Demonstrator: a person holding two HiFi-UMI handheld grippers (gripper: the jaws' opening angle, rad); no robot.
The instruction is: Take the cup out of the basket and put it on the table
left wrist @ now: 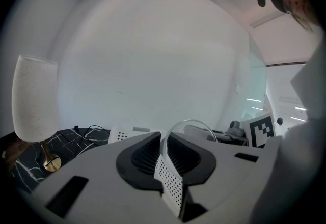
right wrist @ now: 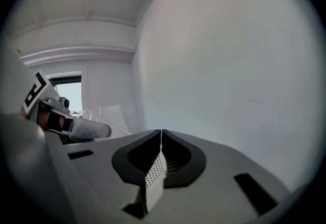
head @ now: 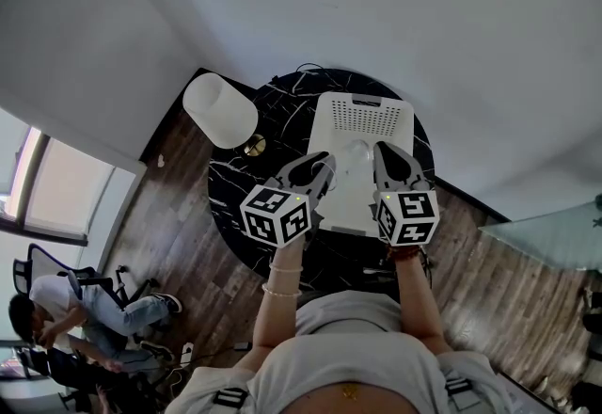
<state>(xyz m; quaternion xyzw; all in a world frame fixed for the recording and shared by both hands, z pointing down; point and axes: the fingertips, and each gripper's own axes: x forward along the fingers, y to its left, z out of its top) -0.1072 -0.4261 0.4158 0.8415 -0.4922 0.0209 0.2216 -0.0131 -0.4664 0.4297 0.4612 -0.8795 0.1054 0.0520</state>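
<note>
A clear glass cup (head: 356, 156) hangs over the white perforated basket (head: 362, 113) on the round black marble table (head: 235, 196). My left gripper (head: 326, 162) is shut on the cup's rim (left wrist: 189, 122), with the thin glass wall pinched between its jaws (left wrist: 163, 139). In the right gripper view the cup (right wrist: 84, 127) shows at the left, lying sideways in the left gripper's hold. My right gripper (head: 384, 151) is beside the cup on its right, over the basket. Its jaws (right wrist: 161, 134) meet in a thin line with nothing between them.
A lamp with a white shade (head: 219, 109) and brass base (head: 252, 147) stands on the table's left side, seen also in the left gripper view (left wrist: 33, 98). White walls close in behind. A person sits on a chair (head: 56, 309) at the lower left on the wood floor.
</note>
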